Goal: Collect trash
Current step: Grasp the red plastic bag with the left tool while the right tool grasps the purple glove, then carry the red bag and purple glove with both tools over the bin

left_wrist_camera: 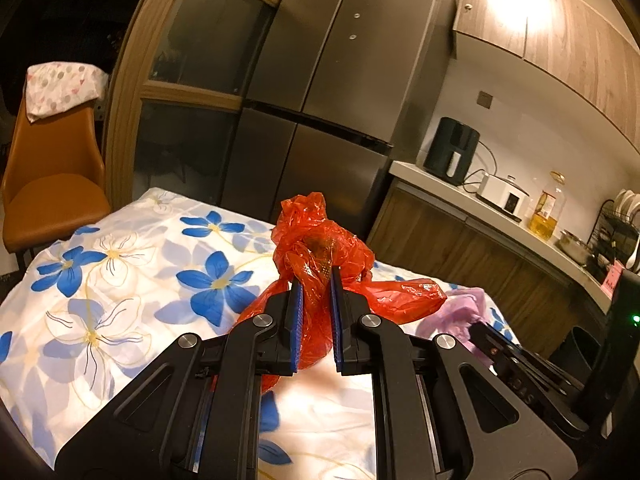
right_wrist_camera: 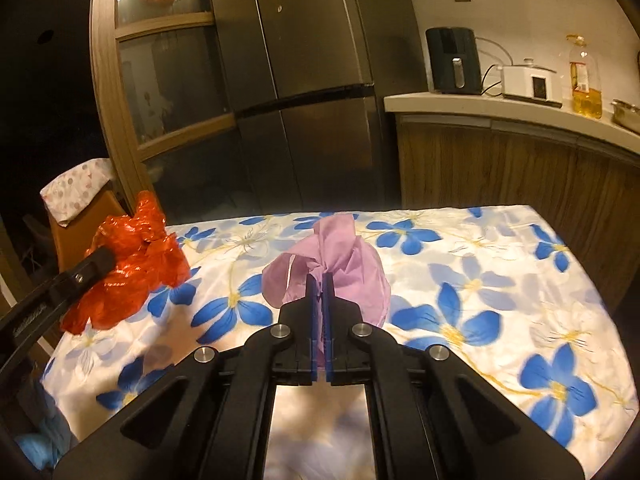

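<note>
The left gripper (left_wrist_camera: pixel 316 276) pinches a red plastic bag (left_wrist_camera: pixel 320 248) at its gathered neck – the blue-padded fingers (left_wrist_camera: pixel 297 320) close on the crinkled film from both sides, with bunched plastic filling the narrow gap between them. The bag's knotted top rises above the fingertips and a loose flap trails to the right. In the right wrist view the same bag (right_wrist_camera: pixel 136 264) appears at the left edge of the table, with the black finger of the left gripper pressed into it; whether its bottom touches the cloth I cannot tell.

The right gripper (right_wrist_camera: pixel 319 280) clamps a purple plastic bag (right_wrist_camera: pixel 340 264) near its tied top. Its blue fingers (right_wrist_camera: pixel 310 304) are almost together, only a thin fold of purple film between them. The bag bulges behind the fingertips, with its twisted ends sticking up and a loop of handle drooping to the left. In the left wrist view this bag (left_wrist_camera: pixel 468 312) shows just right of the red one, partly hidden behind the right gripper's black frame.

Both bags are over a table covered with a white cloth with blue flowers (right_wrist_camera: pixel 460 280), near each other but apart. Behind the table stands a steel refrigerator (right_wrist_camera: pixel 304 80) – to its right, a counter (right_wrist_camera: pixel 500 108) with a black air fryer (right_wrist_camera: pixel 452 60), a white cooker (right_wrist_camera: pixel 528 80) and a bottle of oil (right_wrist_camera: pixel 586 80). An orange chair (left_wrist_camera: pixel 48 184) stands past the table's left end.
</note>
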A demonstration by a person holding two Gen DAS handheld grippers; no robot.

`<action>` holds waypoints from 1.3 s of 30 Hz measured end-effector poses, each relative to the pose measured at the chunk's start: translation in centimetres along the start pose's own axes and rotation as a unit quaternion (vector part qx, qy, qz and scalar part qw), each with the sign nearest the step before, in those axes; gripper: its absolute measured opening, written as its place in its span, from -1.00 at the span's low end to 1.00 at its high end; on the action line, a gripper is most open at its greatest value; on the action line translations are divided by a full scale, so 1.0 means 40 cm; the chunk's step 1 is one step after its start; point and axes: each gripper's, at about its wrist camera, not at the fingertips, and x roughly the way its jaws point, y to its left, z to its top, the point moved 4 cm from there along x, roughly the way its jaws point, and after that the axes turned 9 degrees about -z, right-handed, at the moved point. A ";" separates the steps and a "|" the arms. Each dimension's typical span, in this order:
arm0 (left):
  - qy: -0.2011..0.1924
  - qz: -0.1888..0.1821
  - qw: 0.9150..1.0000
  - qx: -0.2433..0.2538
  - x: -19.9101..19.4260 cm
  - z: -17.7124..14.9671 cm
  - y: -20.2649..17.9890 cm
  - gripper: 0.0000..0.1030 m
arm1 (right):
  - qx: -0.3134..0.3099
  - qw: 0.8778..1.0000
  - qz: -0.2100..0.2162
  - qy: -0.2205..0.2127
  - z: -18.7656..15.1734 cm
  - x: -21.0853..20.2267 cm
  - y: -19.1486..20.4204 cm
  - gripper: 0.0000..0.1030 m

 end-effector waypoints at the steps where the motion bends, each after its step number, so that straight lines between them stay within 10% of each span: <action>1: 0.000 0.001 1.000 0.004 -0.005 -0.002 -0.009 -0.78 | 0.000 1.000 -0.001 -0.003 -0.001 -0.011 -0.007 -0.94; 39: 0.059 -0.108 0.987 0.103 0.009 -0.153 -0.516 -0.78 | 0.067 0.986 -0.133 -0.075 -0.011 -0.319 -0.449 -0.94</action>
